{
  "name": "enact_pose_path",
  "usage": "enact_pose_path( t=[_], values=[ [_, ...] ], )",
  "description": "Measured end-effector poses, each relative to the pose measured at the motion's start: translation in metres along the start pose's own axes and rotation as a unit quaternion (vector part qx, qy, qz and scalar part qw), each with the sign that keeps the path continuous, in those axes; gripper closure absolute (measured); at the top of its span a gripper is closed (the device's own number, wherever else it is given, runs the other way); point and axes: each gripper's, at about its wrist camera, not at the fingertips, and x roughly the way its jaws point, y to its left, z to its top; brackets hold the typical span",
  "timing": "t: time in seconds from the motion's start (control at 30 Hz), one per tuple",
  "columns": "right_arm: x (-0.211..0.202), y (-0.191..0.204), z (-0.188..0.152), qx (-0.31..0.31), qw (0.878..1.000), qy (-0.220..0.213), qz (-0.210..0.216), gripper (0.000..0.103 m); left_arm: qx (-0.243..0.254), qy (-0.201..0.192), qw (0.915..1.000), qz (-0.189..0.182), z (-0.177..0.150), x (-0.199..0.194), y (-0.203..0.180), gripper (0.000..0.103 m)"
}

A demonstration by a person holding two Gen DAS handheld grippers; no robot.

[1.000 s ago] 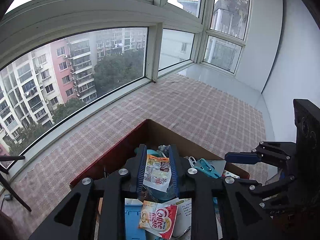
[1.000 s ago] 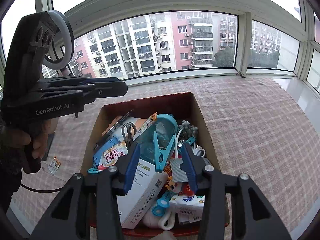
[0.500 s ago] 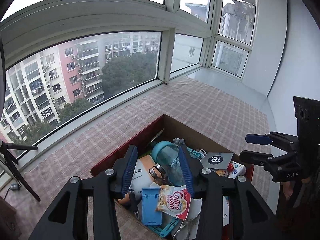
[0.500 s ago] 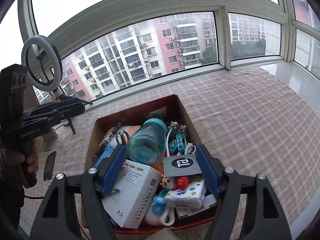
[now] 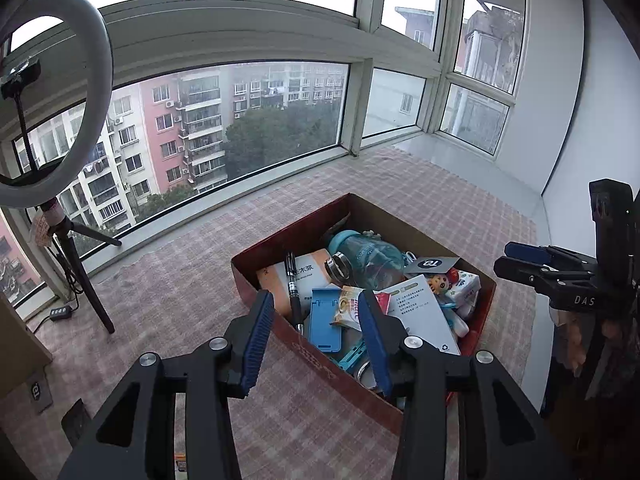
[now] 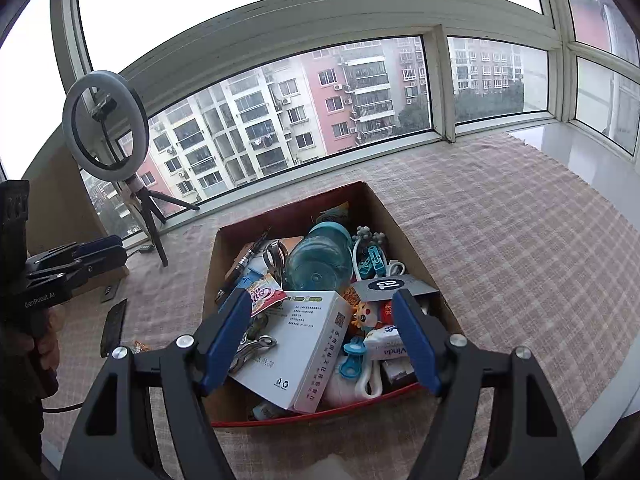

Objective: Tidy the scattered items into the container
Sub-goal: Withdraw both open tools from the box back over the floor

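Note:
A red cardboard box [image 5: 272, 248] stands on the checked cloth, filled with several items. Among them are a teal water bottle [image 5: 368, 258], a white carton [image 6: 296, 340], a Coffee-mate sachet [image 5: 350, 310], a blue phone stand [image 5: 325, 320], a black pen [image 5: 292, 280] and a grey tag card [image 6: 392, 285]. My left gripper [image 5: 316, 304] hovers open over the box's near left corner, nothing between its blue pads. My right gripper [image 6: 320, 300] stands wide open above the box's near edge [image 6: 320, 416], also empty. A small sachet [image 6: 140, 346] lies on the cloth left of the box.
A ring light on a tripod [image 6: 104, 128] stands by the window at the left. A flat black object [image 6: 114, 320] and a small tag [image 5: 36, 390] lie on the cloth near it. A brown cardboard panel [image 6: 60, 200] rises at the far left, a white wall [image 5: 560, 120] at the right.
My left gripper let go of a sachet over the box and drew back to the left, now empty. The right gripper also backed off and rolled a little.

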Motion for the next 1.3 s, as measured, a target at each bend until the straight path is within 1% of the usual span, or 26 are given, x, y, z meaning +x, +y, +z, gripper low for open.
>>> enact_pose_path(
  t=[0.1, 0.27, 0.37, 0.4, 0.43, 0.67, 0.83, 1.1, 1.13, 1.23, 1.3],
  values=[
    [-0.005, 0.015, -0.006, -0.001, 1.000, -0.003, 0.009, 0.031, -0.003, 0.002, 0.9998, 0.020, -0.017, -0.023, 0.014, 0.061],
    [-0.010, 0.047, -0.014, -0.009, 1.000, -0.007, 0.029, 0.031, -0.039, 0.003, 0.9967, 0.070, -0.050, -0.067, 0.048, 0.060],
    [-0.008, 0.073, -0.020, -0.024, 0.999, -0.003, 0.045, 0.031, -0.058, 0.002, 0.9929, 0.103, -0.073, -0.095, 0.067, 0.052],
    [-0.008, 0.082, -0.022, -0.030, 0.998, -0.001, 0.049, 0.031, -0.065, 0.001, 0.9915, 0.113, -0.081, -0.104, 0.072, 0.048],
    [-0.007, 0.091, -0.025, -0.035, 0.998, 0.001, 0.053, 0.031, -0.074, 0.000, 0.9900, 0.120, -0.090, -0.112, 0.077, 0.047],
    [0.006, 0.152, -0.045, -0.067, 0.994, 0.027, 0.087, 0.031, -0.126, 0.009, 0.9786, 0.163, -0.149, -0.156, 0.113, 0.045],
    [0.016, 0.188, -0.062, -0.093, 0.989, 0.049, 0.103, 0.031, -0.151, 0.018, 0.9688, 0.196, -0.184, -0.176, 0.133, 0.044],
    [0.034, 0.222, -0.082, -0.141, 0.979, 0.082, 0.125, 0.031, -0.202, 0.045, 0.9542, 0.216, -0.238, -0.189, 0.165, 0.044],
    [0.036, 0.225, -0.085, -0.148, 0.977, 0.088, 0.126, 0.031, -0.208, 0.048, 0.9525, 0.217, -0.243, -0.190, 0.169, 0.044],
    [0.046, 0.229, -0.089, -0.155, 0.974, 0.102, 0.127, 0.031, -0.212, 0.049, 0.9495, 0.226, -0.245, -0.193, 0.176, 0.044],
    [0.050, 0.230, -0.087, -0.154, 0.974, 0.103, 0.129, 0.031, -0.214, 0.049, 0.9476, 0.232, -0.245, -0.195, 0.181, 0.044]
  ],
)
